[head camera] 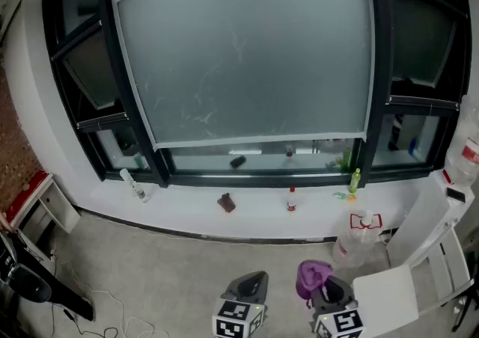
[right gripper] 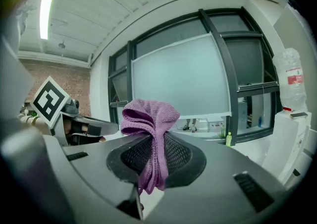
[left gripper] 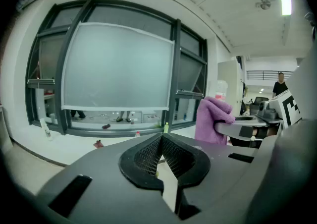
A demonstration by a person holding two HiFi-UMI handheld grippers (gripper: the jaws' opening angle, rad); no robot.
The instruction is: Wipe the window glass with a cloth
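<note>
The large frosted window pane (head camera: 239, 52) fills the wall ahead in its dark frame; it also shows in the left gripper view as window pane (left gripper: 116, 67) and in the right gripper view as window pane (right gripper: 181, 79). A purple cloth (right gripper: 151, 119) is bunched up and pinched between the jaws of my right gripper (right gripper: 153, 141), well short of the glass. From the head view the cloth (head camera: 313, 277) pokes out above the right gripper (head camera: 329, 297) at the bottom edge. My left gripper (head camera: 252, 284) sits beside it, jaws closed at the tip (left gripper: 161, 136) with nothing held.
On the white sill (head camera: 187, 206) stand a spray bottle (head camera: 135, 185), a small brown object (head camera: 226, 203), a red-capped bottle (head camera: 291, 199) and a green bottle (head camera: 354, 179). A big clear water bottle (head camera: 352, 243) and white furniture (head camera: 393, 292) are at right. Cables (head camera: 90, 314) lie on the floor.
</note>
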